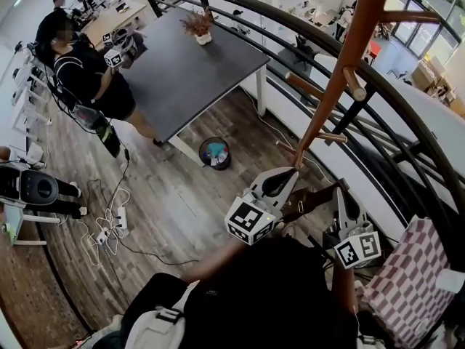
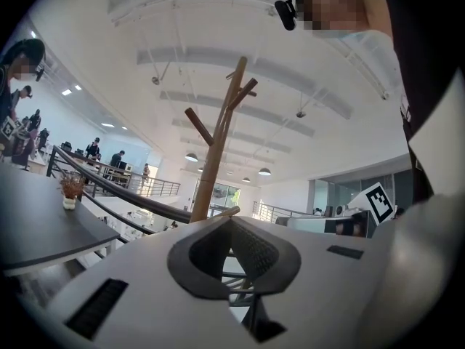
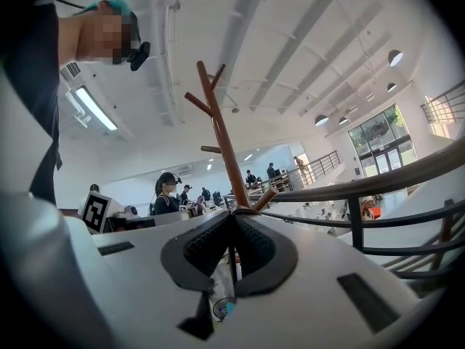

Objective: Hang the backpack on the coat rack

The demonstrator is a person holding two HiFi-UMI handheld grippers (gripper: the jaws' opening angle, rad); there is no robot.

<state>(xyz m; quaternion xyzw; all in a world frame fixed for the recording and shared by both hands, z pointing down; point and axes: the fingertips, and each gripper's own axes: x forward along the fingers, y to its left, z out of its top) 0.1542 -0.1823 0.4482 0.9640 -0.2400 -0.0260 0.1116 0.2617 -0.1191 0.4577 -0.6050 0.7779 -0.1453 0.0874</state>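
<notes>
The wooden coat rack (image 1: 341, 64) slants down from the top right, with short pegs (image 1: 305, 83) off its pole. My left gripper (image 1: 293, 169) is shut, its tips touching the pole's lower part. My right gripper (image 1: 340, 191) is to the right of it, jaws together. A dark brown bar (image 1: 314, 198) lies between the two grippers. In the left gripper view the rack (image 2: 218, 151) rises just past the left gripper (image 2: 232, 219). The right gripper view shows the rack (image 3: 221, 133) behind the right gripper (image 3: 234, 213). A black bulk (image 1: 261, 297) with a grey buckled strap (image 1: 163, 318) fills the bottom; I cannot tell bag from clothing.
A curved black railing (image 1: 305, 31) runs right behind the rack, with a drop beyond it. Below are a grey table (image 1: 189, 64) with a potted plant (image 1: 198, 26), a round bin (image 1: 215, 153), floor cables (image 1: 109, 224) and a person (image 1: 83, 75). A red-checked cushion (image 1: 410, 282) is at the lower right.
</notes>
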